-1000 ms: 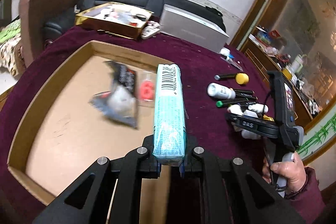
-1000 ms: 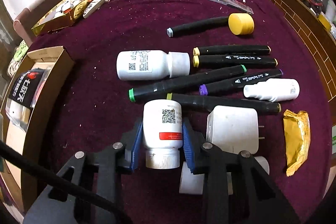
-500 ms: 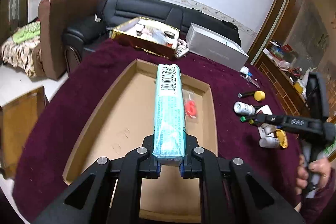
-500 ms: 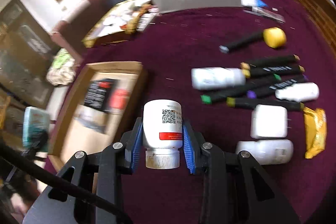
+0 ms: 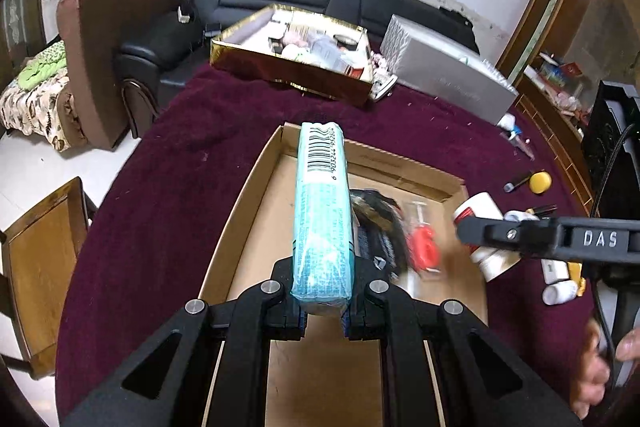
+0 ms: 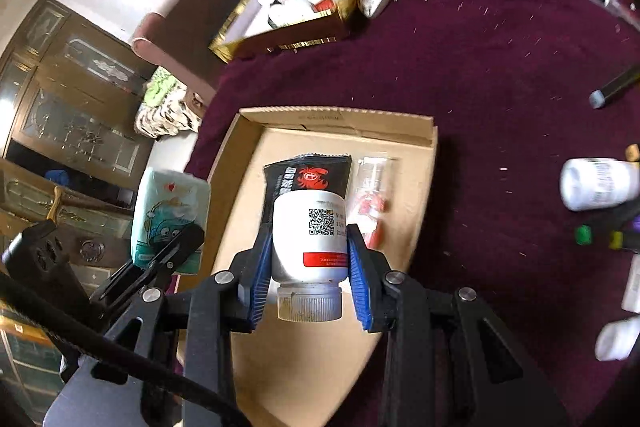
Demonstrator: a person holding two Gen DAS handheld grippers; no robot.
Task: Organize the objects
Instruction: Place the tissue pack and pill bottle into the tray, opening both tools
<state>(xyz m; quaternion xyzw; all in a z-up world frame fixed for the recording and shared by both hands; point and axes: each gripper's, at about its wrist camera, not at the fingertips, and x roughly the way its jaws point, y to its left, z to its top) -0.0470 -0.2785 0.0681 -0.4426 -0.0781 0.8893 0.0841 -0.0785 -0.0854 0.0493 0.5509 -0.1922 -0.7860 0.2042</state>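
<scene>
My left gripper (image 5: 323,311) is shut on a light-blue tissue pack (image 5: 322,211) and holds it above the cardboard tray (image 5: 244,195). My right gripper (image 6: 308,291) is shut on a white pill bottle (image 6: 308,239), cap toward the camera, above the same tray (image 6: 424,195). In the tray lie a black snack packet (image 6: 308,173) and a clear packet with a red item (image 6: 370,207). The right gripper with its bottle (image 5: 480,215) shows in the left wrist view over the tray's right wall. The tissue pack (image 6: 168,215) shows at the left of the right wrist view.
On the maroon tablecloth right of the tray lie a white bottle (image 6: 596,183), markers (image 6: 616,83) and more white bottles (image 5: 560,293). A gold box (image 5: 296,55) and a silver box (image 5: 444,75) stand at the back. A wooden chair (image 5: 36,267) is left of the table.
The right gripper has carried the pill bottle left from the marker area to above the tray. The left gripper, holding the tissue pack, has shifted over the tray's left part.
</scene>
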